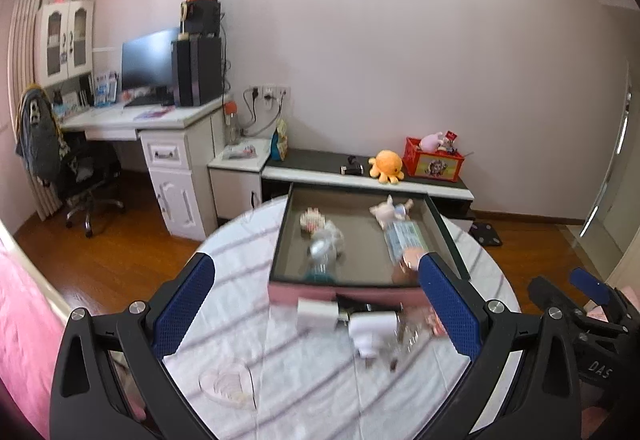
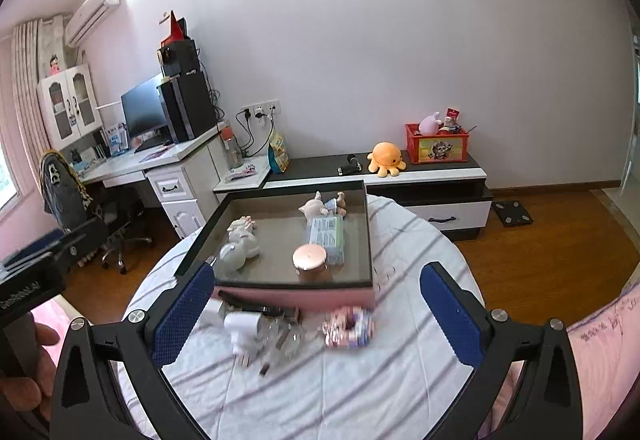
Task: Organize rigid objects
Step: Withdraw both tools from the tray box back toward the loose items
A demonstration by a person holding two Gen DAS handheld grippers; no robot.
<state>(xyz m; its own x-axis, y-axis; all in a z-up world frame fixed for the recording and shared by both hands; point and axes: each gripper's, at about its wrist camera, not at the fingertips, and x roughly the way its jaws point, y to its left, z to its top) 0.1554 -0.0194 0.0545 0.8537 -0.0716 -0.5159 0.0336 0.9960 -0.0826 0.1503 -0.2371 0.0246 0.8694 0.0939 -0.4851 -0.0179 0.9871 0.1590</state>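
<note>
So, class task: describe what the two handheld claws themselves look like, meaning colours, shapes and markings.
Both match: the left claw and right claw have black angular frames with triangular cut-outs, silver round bolts at the joints, and blue textured pads lining each finger. White lettering marks the black bodies, too small to read fully. No cables or sleeves show.

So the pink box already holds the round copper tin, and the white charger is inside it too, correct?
Not quite. The pink box holds the round copper tin, but the white charger lies outside it, on the striped cloth before its front wall, as the right wrist view shows.
</note>
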